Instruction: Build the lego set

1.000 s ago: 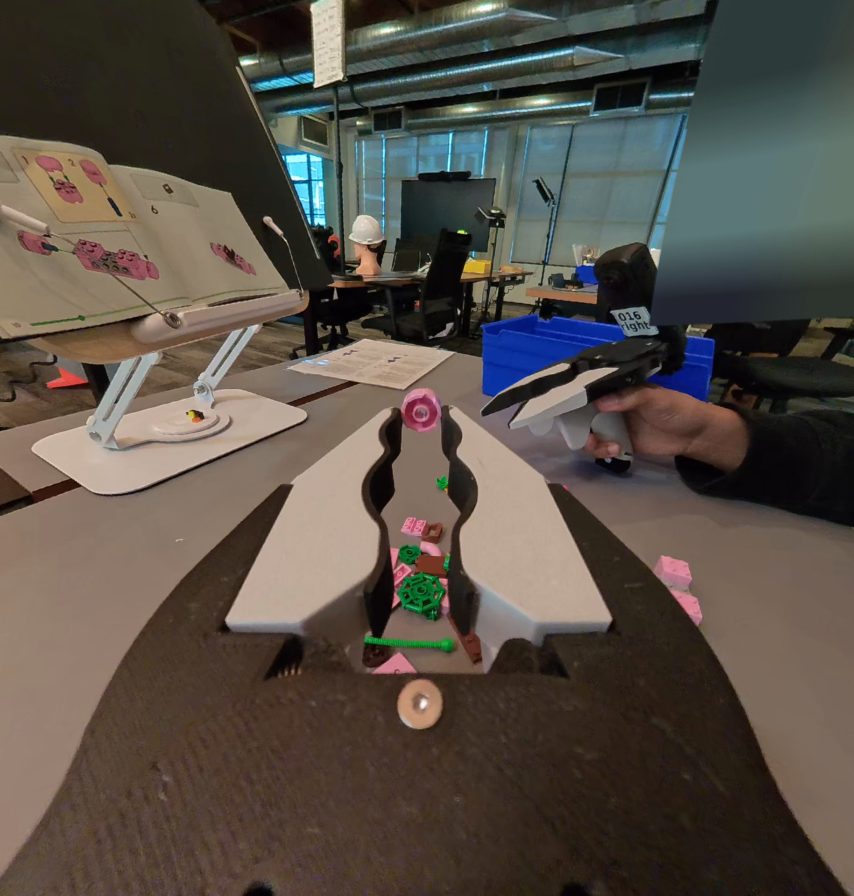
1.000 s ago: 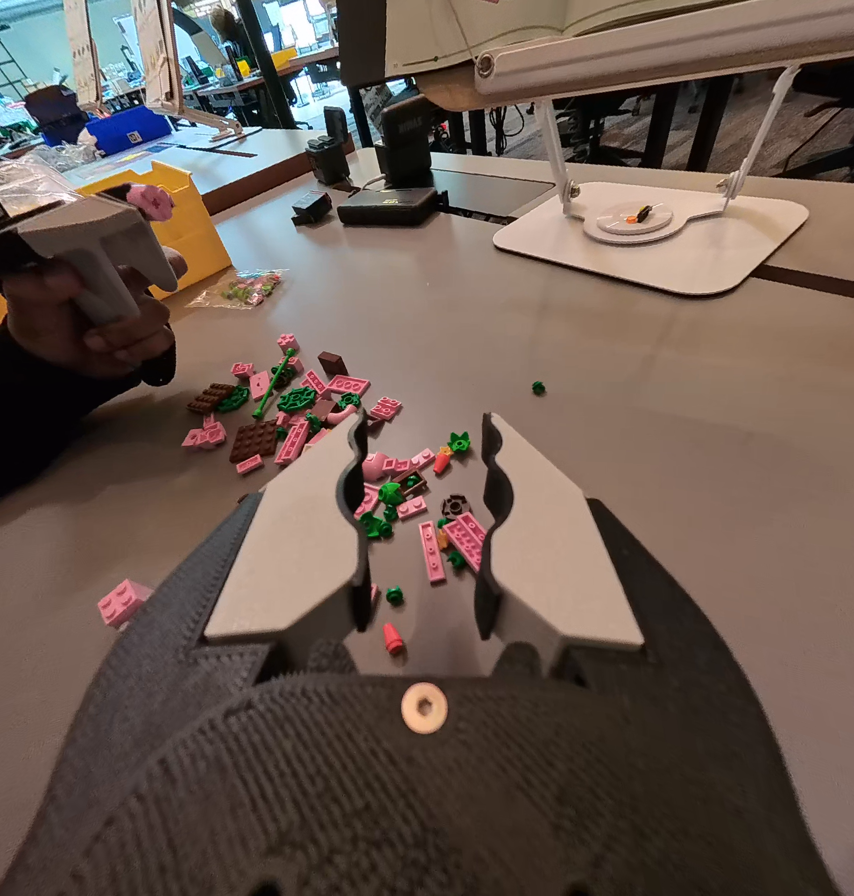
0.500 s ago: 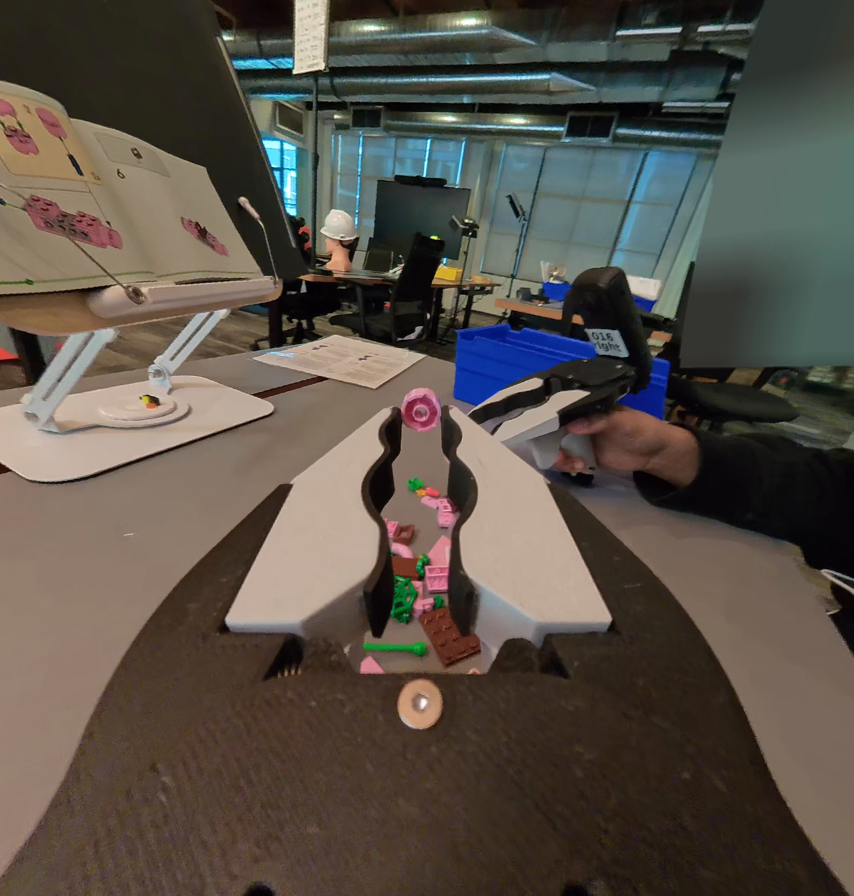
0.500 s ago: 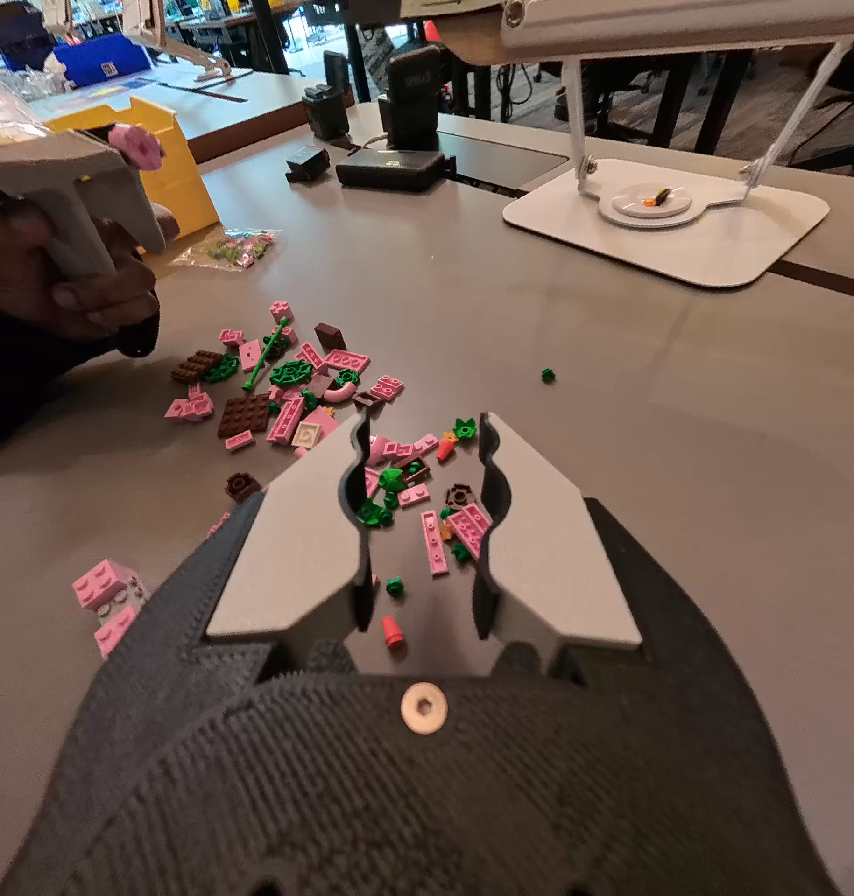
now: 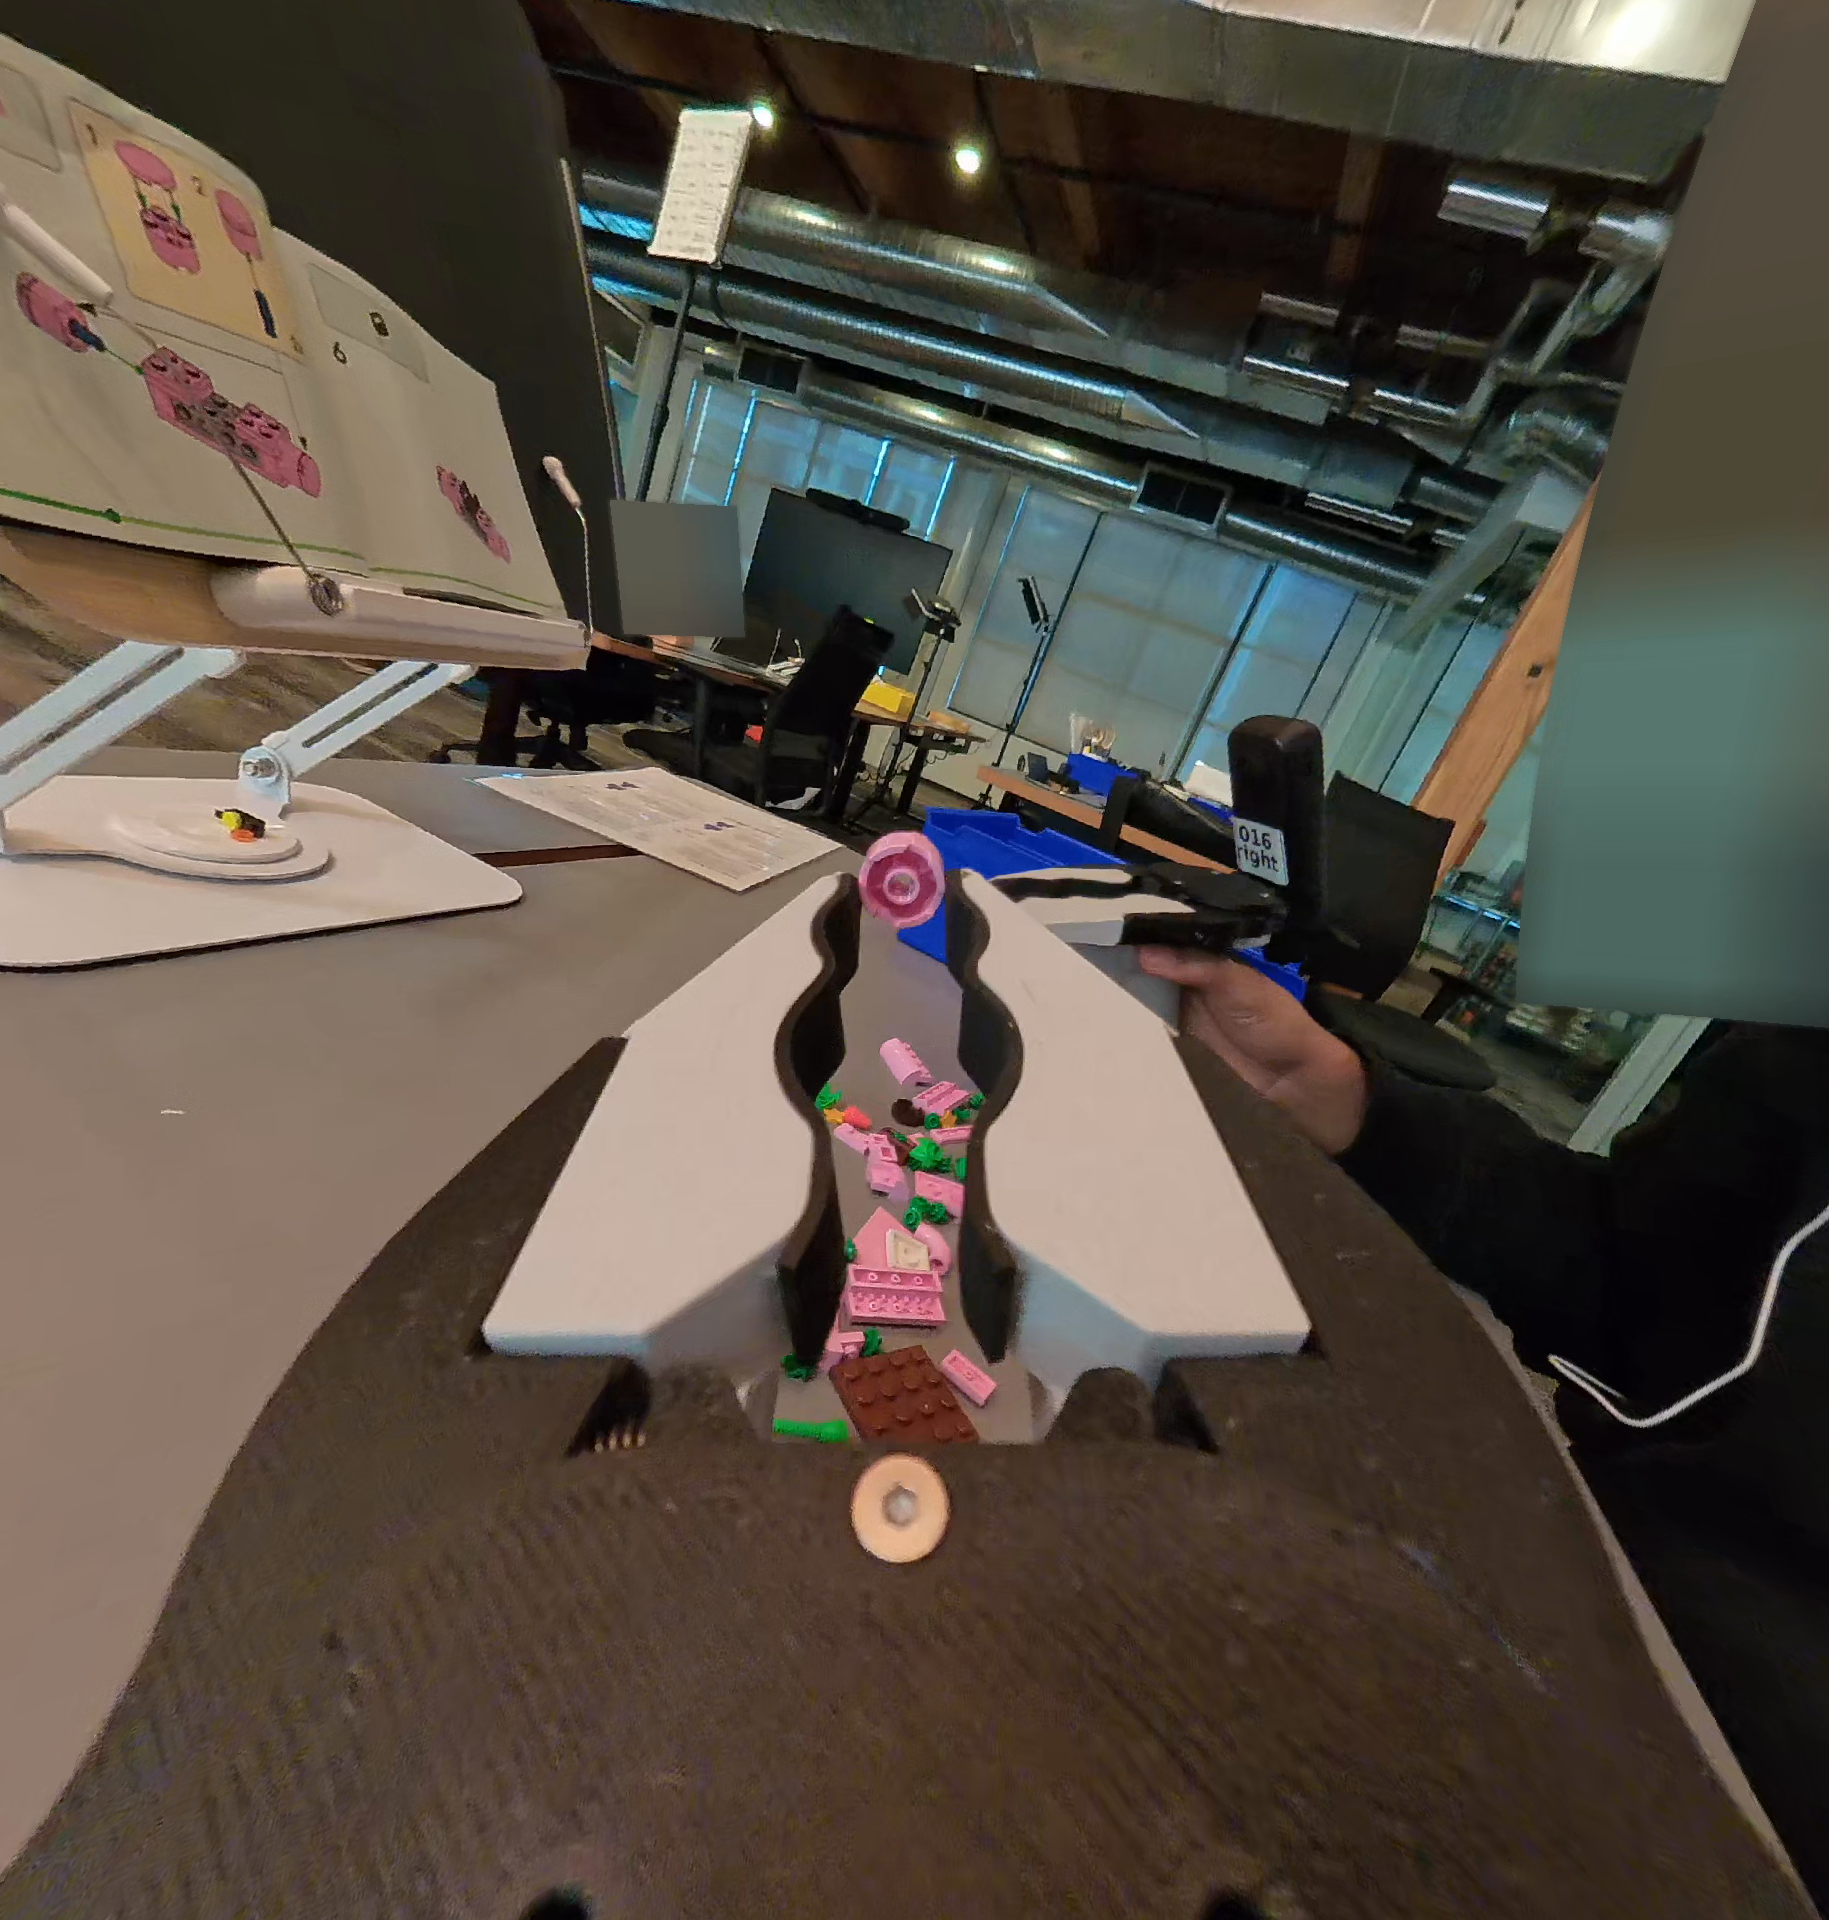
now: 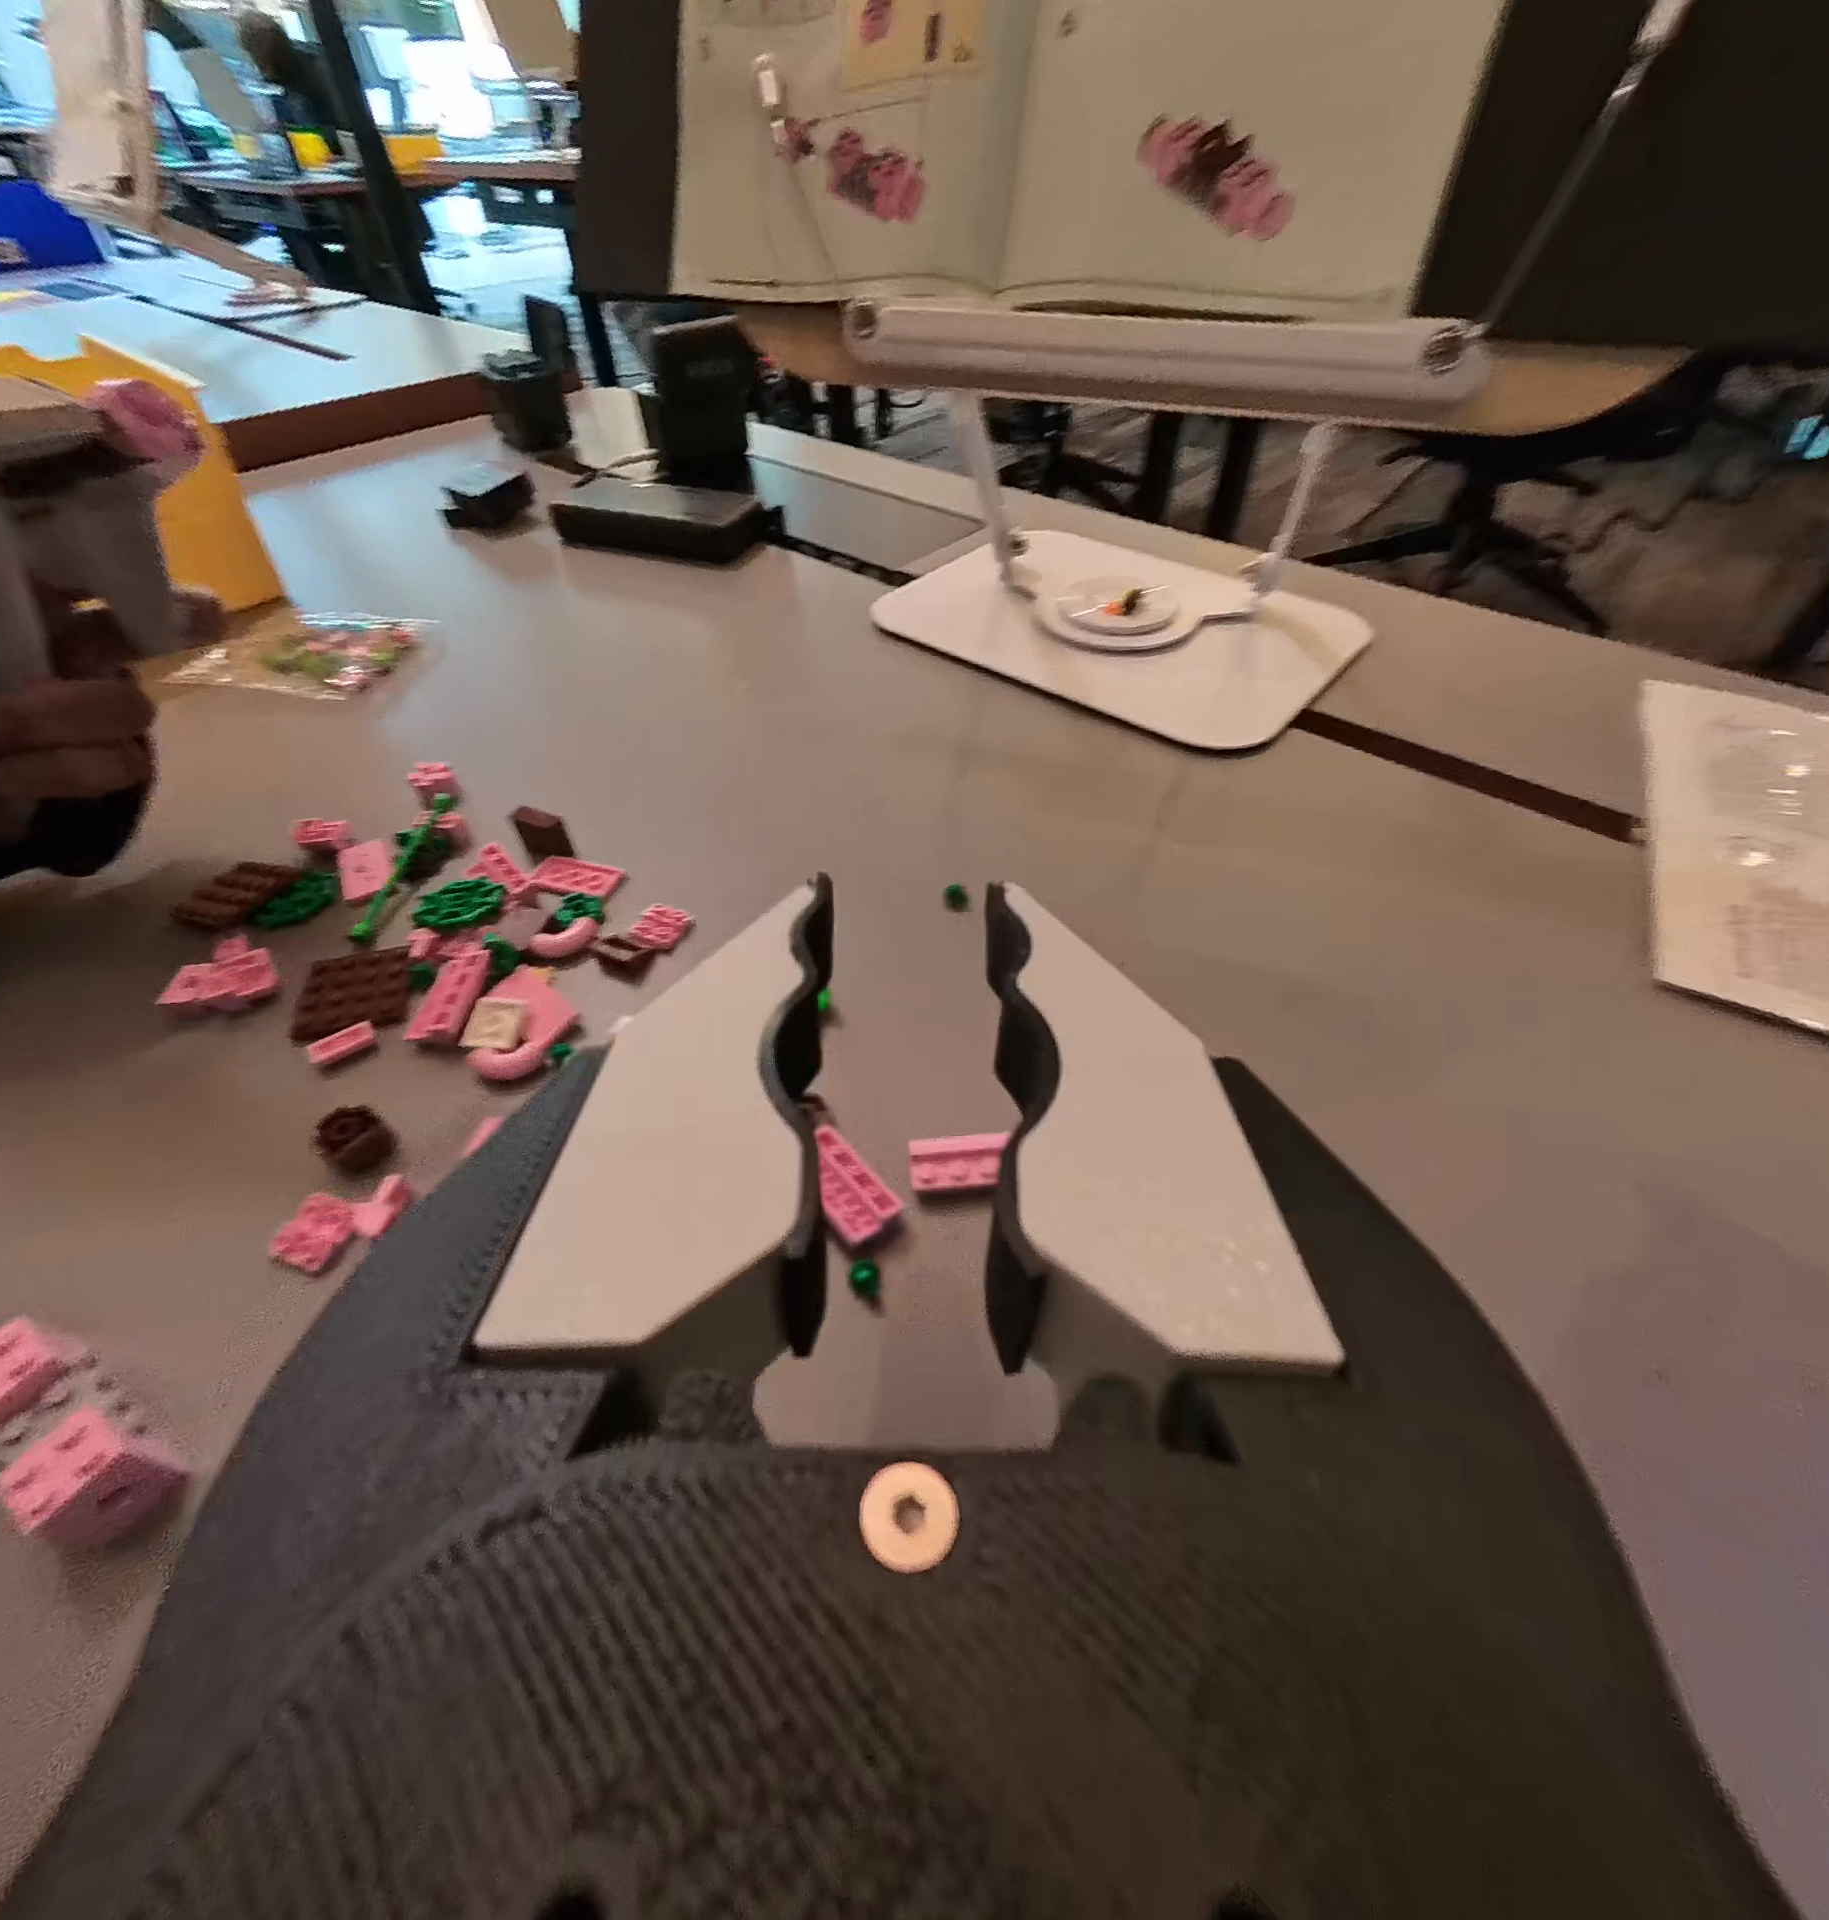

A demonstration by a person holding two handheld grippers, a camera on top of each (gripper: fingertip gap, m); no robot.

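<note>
early stage: left gripper (image 5: 902, 896) pinches 1 round pink piece (image 5: 897, 881); right gripper (image 6: 908, 904) gapes empty above the unsorted loose bricks (image 6: 411, 956).

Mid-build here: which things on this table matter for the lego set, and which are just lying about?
For the job:
- pink round piece in the left gripper
- loose bricks
- instruction booklet on its stand
- open right gripper

Lying about:
- yellow bin
- blue bin
- printed sheet
- black devices

Tongs (image 5: 899, 894): grey wavy fingers (image 5: 681, 1174), black textured body, pale washer; black sleeve (image 5: 1575, 1226).
</note>
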